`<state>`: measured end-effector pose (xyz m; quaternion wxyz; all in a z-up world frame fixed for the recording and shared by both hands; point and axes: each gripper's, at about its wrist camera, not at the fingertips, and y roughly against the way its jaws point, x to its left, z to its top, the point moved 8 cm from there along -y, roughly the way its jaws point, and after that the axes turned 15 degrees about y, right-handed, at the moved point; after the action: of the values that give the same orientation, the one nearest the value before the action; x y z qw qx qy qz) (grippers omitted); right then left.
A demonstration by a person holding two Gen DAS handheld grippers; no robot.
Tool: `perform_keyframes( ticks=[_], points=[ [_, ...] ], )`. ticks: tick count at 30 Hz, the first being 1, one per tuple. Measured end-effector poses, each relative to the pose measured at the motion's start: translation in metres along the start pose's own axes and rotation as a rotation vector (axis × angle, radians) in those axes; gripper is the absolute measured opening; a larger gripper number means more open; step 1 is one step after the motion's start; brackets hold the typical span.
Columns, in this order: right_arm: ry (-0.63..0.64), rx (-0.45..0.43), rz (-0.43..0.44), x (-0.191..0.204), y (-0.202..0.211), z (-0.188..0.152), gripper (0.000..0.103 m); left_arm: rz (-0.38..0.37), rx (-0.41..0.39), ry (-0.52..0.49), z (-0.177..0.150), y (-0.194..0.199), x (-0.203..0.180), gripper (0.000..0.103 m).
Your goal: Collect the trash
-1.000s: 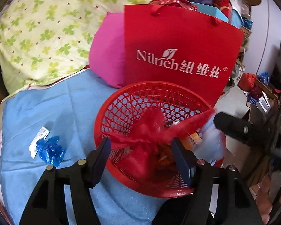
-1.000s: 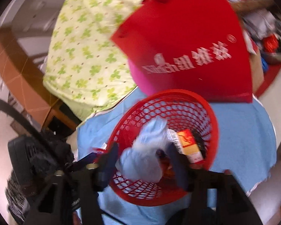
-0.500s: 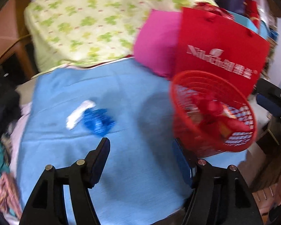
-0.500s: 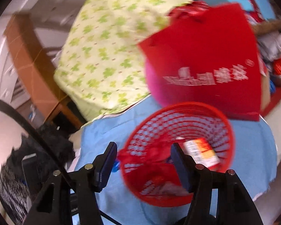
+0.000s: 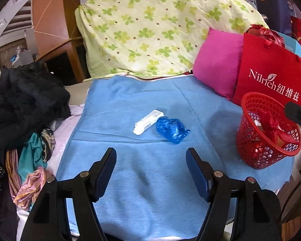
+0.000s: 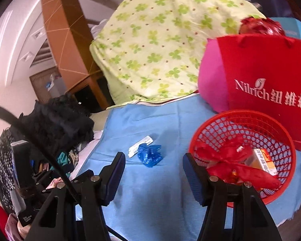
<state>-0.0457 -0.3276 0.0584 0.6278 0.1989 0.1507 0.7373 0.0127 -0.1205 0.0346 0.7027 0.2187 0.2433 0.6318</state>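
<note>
here, the biggest thing is a green clover-print quilt point(image 5: 150, 28) heaped along the far edge of the blue cloth point(image 5: 142, 180), which covers the surface carrying everything else. a pile of dark clothes point(image 5: 24, 104) sits off the cloth's left edge, with striped and teal fabric spilling below it. at the far right corner a red paper bag point(image 5: 268, 78) with white lettering stands upright, and a pink cushion point(image 5: 216, 64) leans just beside it, between the bag and the quilt.

in front of the bag, at the right edge of the cloth, stands a red mesh basket point(image 5: 248, 140). it holds crumpled red plastic point(image 6: 236, 160) and a small orange-and-white box point(image 6: 264, 160) lying against the inner wall; other scraps beneath are too tangled to tell apart.

near the middle of the cloth, well apart from the basket, lie two loose pieces of trash: a crumpled blue plastic bag point(image 5: 171, 129) and a small white wrapper point(image 5: 147, 121) with printing on it. the wrapper lies just beside the blue bag on its left, and they seem to touch at one end.

the left gripper point(image 5: 151, 170) hangs over the near part of the cloth, its fingers spread wide with nothing between them, pointed toward the two pieces. the right gripper point(image 6: 153, 175) is likewise spread and empty, its right finger point(image 6: 194, 180) overlapping the basket's near rim in view, the blue bag just past its tips.
</note>
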Motion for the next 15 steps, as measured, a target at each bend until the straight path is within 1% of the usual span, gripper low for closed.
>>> perform_keyframes(
  ticks=[7, 15],
  points=[
    [0.055, 0.008, 0.011, 0.028, -0.004, 0.007, 0.064, 0.009, -0.029, 0.012, 0.004, 0.009, 0.018, 0.073],
    [0.089, 0.027, 0.027, 0.047, -0.013, 0.006, 0.064, 0.021, -0.031, 0.035, 0.003, 0.01, 0.031, 0.073]
  ],
)
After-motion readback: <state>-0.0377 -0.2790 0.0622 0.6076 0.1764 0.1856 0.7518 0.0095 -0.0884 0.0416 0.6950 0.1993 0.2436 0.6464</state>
